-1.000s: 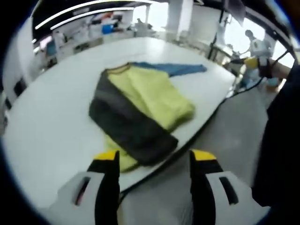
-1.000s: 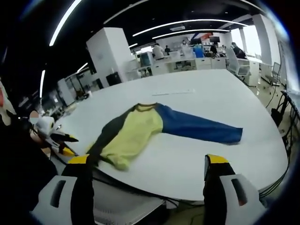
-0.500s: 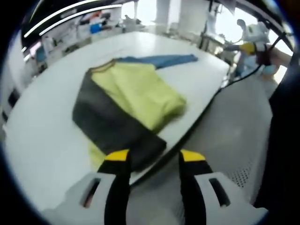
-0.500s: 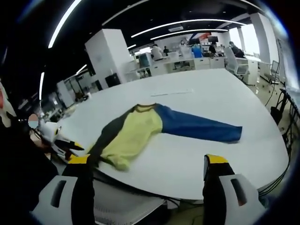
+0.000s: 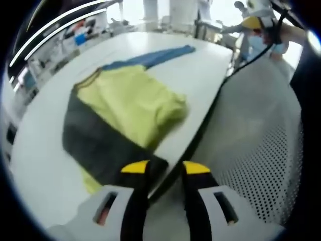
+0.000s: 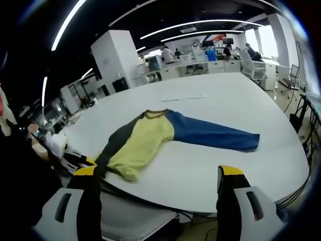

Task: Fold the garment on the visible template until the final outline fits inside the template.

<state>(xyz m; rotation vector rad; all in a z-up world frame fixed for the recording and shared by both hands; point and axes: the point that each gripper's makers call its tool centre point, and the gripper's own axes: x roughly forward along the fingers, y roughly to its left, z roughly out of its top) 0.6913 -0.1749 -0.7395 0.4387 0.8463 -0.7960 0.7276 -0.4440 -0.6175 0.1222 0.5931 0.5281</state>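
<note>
Now, with your left claw [image 5: 164, 169] narrowly parted and empty at the dark hem of the yellow, charcoal and blue long-sleeved garment [image 5: 123, 113] on the white tabletop [image 5: 45, 150], pinch both layers; right claw [image 6: 158, 178] hangs wide, empty.

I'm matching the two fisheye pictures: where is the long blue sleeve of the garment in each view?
Left gripper view: long blue sleeve at upper centre, reaching toward the far table edge.
Right gripper view: it stretches right of centre.
Shared landmark: the yellow body panel it joins.
</note>
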